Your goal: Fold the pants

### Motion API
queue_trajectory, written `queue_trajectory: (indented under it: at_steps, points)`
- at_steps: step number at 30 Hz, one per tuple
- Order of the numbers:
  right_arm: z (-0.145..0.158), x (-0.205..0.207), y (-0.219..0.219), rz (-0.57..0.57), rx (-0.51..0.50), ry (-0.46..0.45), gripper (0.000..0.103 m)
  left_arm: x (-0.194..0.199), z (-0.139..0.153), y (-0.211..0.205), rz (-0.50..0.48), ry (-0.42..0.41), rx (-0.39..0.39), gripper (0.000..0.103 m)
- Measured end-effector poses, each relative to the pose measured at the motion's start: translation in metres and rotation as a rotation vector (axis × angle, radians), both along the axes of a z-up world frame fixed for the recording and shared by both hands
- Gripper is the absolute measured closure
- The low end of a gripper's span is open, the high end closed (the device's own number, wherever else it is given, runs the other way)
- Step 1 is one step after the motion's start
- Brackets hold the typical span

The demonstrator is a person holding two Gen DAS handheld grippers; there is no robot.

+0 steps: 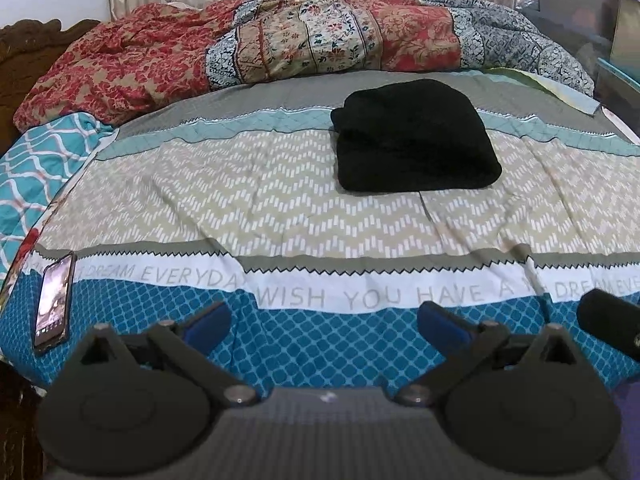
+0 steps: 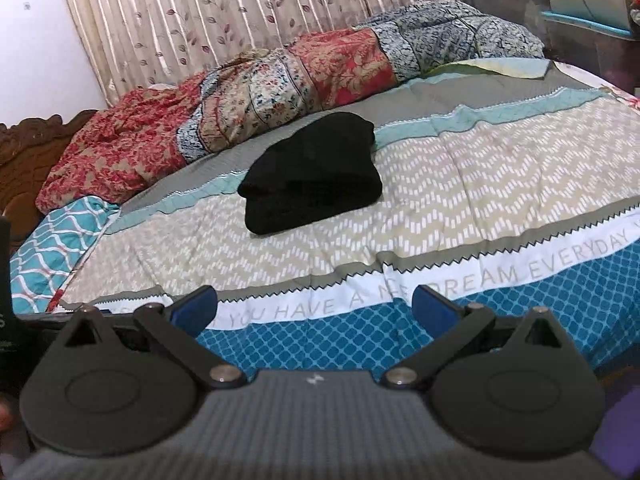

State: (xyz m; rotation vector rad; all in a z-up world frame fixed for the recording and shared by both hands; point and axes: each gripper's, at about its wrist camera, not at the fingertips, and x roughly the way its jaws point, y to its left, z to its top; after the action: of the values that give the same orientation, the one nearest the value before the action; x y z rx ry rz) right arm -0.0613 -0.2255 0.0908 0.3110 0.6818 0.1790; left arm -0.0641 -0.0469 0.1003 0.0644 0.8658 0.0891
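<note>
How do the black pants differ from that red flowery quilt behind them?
The black pants are plain and dark; the floral quilt is patterned in red, beige and blue. The pants are folded into a compact, neat bundle; the quilt lies rumpled in a long heap. The pants are far smaller than the quilt. Both rest on the bedspread.

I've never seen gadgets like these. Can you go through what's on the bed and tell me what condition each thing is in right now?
Black pants: folded into a compact stack, lying on the bedspread.
Left gripper: fingers open, empty, away from the pants.
Right gripper: fingers open, empty.
Phone: lying flat, screen lit.
Floral quilt: bunched up along the far side.
Bedspread: spread out, lightly wrinkled.
</note>
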Motion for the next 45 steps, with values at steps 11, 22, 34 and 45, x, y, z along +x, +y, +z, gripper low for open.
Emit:
queue_trajectory:
  at_steps: [11,22,34,45]
  points:
    - [-0.005,-0.001,0.005,-0.023,-0.013,0.027,0.0,0.0,-0.012,-0.004,-0.009,0.046,0.0,0.0]
    - [-0.01,0.002,0.005,-0.031,-0.012,0.056,0.0,0.001,-0.019,-0.008,-0.022,0.071,-0.005,0.0]
    - [-0.013,0.003,0.005,-0.029,-0.008,0.075,0.0,0.002,-0.024,-0.009,-0.022,0.1,-0.007,0.0]
    - [-0.015,0.004,0.005,-0.021,-0.008,0.085,0.0,0.002,-0.032,-0.002,0.002,0.123,-0.011,0.0]
